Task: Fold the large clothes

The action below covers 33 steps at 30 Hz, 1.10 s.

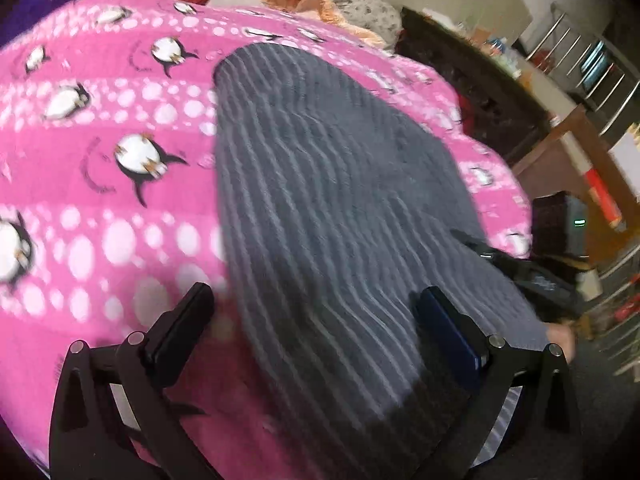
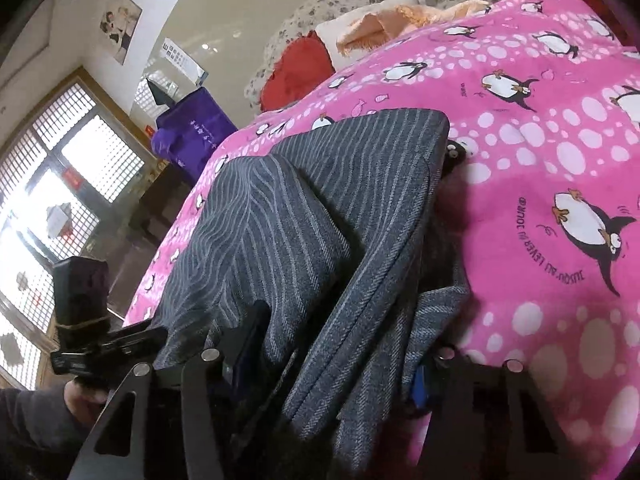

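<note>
Your left gripper (image 1: pixel 320 312) hangs over the near end of the grey striped garment (image 1: pixel 328 184), its jaws spread wide: the black finger on the left sits over the pink penguin blanket (image 1: pixel 100 120), the blue-padded finger on the right sits over the cloth, and neither pad presses on anything. It is released. The garment lies lengthwise on the blanket, narrowing toward its far folded end, with the blanket showing on both sides of it. This view is blurred.

Further right, your right gripper (image 2: pixel 332 364) has a thick fold of the same grey striped garment (image 2: pixel 320 208) bunched between its fingers. The cloth covers most of both pads, so you cannot tell from here whether they clamp it or merely straddle it. The folded layers run away from the jaws toward a squared far corner resting on the pink blanket (image 2: pixel 540 152).

Beyond the blanket lie a red cushion (image 2: pixel 296 72) and an orange cloth (image 2: pixel 384 24). At the left edge of the right wrist view, your hand (image 2: pixel 82 396) grips the other tool's handle.
</note>
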{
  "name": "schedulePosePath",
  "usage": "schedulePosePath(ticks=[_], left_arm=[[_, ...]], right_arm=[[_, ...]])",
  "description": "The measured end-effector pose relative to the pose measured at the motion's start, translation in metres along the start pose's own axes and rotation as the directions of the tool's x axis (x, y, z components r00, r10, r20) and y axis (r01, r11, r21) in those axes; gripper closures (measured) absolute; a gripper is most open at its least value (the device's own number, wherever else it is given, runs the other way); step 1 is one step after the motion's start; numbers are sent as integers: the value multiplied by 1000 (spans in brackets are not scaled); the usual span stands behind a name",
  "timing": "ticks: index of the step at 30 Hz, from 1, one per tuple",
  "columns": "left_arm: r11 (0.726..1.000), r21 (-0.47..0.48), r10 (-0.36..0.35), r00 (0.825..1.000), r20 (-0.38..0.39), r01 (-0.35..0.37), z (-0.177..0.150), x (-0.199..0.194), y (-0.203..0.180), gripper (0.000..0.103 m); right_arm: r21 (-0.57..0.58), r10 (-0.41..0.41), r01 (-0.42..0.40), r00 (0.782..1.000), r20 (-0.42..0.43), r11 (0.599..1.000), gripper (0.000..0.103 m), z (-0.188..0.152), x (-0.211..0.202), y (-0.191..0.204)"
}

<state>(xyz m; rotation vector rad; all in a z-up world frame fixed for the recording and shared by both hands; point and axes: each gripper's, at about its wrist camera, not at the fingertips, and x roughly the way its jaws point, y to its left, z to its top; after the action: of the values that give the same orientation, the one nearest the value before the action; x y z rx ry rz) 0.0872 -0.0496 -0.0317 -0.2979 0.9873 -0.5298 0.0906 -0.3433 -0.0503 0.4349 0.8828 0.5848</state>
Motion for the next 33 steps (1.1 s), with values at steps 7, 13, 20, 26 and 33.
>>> schedulePosePath(ticks=[7,13,20,26,33], left_arm=[[983,-50,-180,983,-32,179,18,17,13,42],[972,-86,-219,975,-18,217,24,10,23,77],[978,-77,-190,980,54,194,33,-38,47,79],[988,-129,-72,992,107,85,37,-79,102,78],[990,-139,-16,997,70,25,32,-67,105,67]], right_arm=[[39,30,-31,999,10,999,46,-4,-5,-12],[103,81,-80,997,1,991,60,-6,-3,-10],[164,150,-151,988,19,975,61,-9,24,31],[117,230,-228,973,1,967,62,3,81,84],[135,152,-147,988,-29,980,56,2,79,82]])
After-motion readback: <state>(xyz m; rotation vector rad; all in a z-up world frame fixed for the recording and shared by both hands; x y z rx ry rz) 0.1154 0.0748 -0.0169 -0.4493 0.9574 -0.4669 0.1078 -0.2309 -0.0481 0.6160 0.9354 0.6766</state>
